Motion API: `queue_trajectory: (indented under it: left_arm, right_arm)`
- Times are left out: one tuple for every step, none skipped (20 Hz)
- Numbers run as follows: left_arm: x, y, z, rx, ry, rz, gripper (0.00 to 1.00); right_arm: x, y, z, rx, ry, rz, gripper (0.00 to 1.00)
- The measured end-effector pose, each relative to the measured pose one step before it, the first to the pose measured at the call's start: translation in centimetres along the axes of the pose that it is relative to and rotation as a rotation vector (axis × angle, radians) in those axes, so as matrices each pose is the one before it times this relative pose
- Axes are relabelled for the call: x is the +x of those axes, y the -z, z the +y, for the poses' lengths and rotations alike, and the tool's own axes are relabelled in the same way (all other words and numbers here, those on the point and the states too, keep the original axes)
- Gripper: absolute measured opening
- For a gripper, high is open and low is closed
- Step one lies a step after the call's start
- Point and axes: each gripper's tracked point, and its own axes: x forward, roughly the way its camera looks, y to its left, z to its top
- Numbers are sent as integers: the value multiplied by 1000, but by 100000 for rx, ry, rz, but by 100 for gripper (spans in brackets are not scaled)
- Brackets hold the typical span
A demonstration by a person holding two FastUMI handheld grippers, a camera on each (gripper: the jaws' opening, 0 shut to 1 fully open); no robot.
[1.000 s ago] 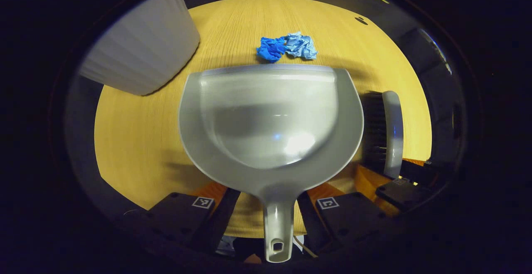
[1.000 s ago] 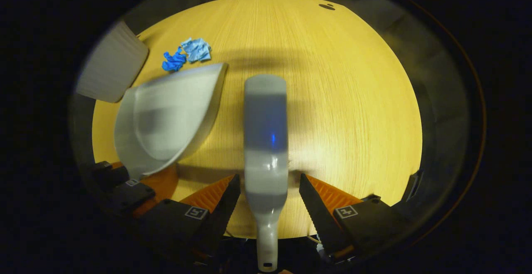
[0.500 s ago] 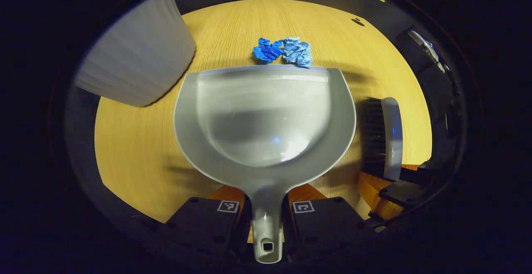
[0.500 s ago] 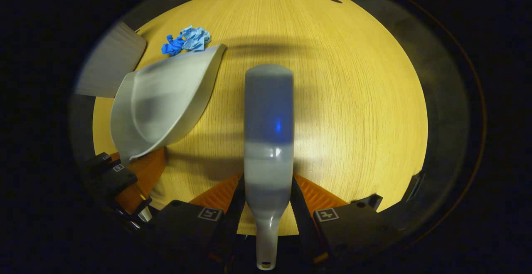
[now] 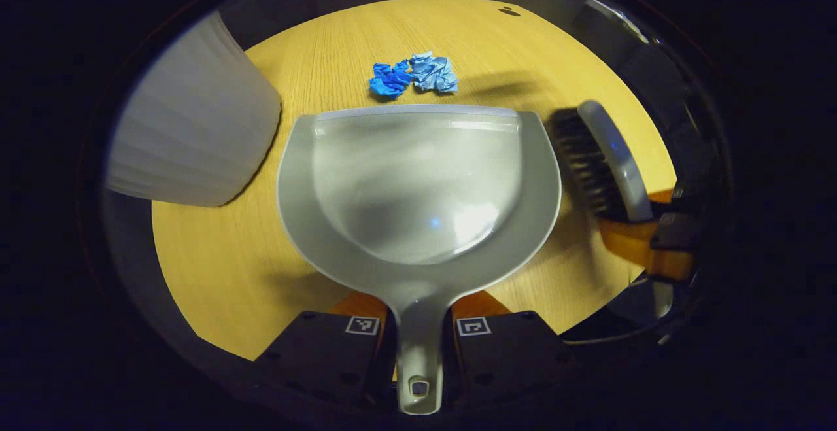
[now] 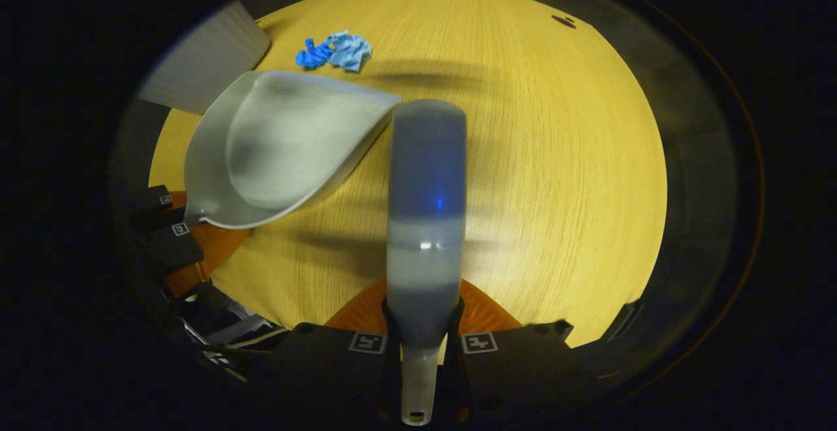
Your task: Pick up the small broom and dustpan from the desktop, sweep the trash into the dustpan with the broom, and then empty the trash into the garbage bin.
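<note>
Both tools are grabbed, so the pickup is done. The left gripper is clamped tight on the handle of the dustpan, both fingers pressing the neck; the pan's front lip points at the trash, 2 crumpled blue scraps lying just beyond the lip, not touching it as far as I can tell. Whether the pan rests on the desktop or sits slightly off it is hard to say.

The right gripper is closed on the handle of the small broom, bristles facing down and away from the camera. In the left gripper view the broom sits just beside the pan's right edge, well short of the trash.

The garbage bin, white and ribbed, stands near the pan's left side.

Left to do, by my read: bring the broom behind the scraps, sweep them into the pan, then lift and tip the pan over the bin. The pan is empty, so no sweeping is done yet.
</note>
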Motion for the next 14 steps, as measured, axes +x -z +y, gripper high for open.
queue_trajectory:
  left_arm:
    - [-153, 787, 571, 1182, -188, 322, 28]
    - [-145, 690, 360, 532, 391, 457, 27]
    - [-90, 629, 208, 979, 741, 547, 27]
    - [-50, 474, 138, 1577, 301, 151, 26]
    - [-66, 361, 243, 1865, -1037, 97, 27]
    - [-41, 372, 240, 2284, -1669, 236, 28]
    - [-39, 326, 101, 1882, -1710, 330, 27]
    - [40, 291, -76, 1362, -626, 781, 27]
    - [176, 125, -260, 179, 661, 180, 28]
    - [243, 197, -425, -1006, 1423, 705, 27]
    - [203, -5, -322, -2103, 1573, 642, 27]
    - [255, 75, -309, -2285, 1489, 807, 27]
    - [196, 61, -188, -1632, 97, 99, 27]
    - [64, 36, -41, -133, -403, 417, 27]
  right_arm:
    - [-1371, -2310, -1051, -3311, 2284, -5088, 27]
    - [-1162, -2405, -1165, -5323, 2671, -4211, 27]
    - [-899, -3100, -1332, -4762, 2750, -5326, 27]
    - [-492, -3130, -1394, -6079, 2601, -3207, 27]
    - [-273, -3099, -1492, -5291, 3346, -3459, 27]
    - [-351, -2970, -1260, -5081, 3146, -3045, 27]
    - [257, -3024, -1300, -4438, 3092, -4001, 27]
    - [759, -3058, -978, -4884, 2165, -3872, 27]
    - [902, -1974, -386, -4273, 297, -743, 26]
    - [1788, -1918, 565, -3734, -1173, 93, 26]
    - [1726, -725, 653, -3123, -767, 1672, 27]
    - [1851, -48, 835, -3908, -175, 2956, 27]
    - [1544, 537, 984, -5690, -411, 3299, 27]
    - [1309, 517, 512, -7034, 2141, 2600, 27]
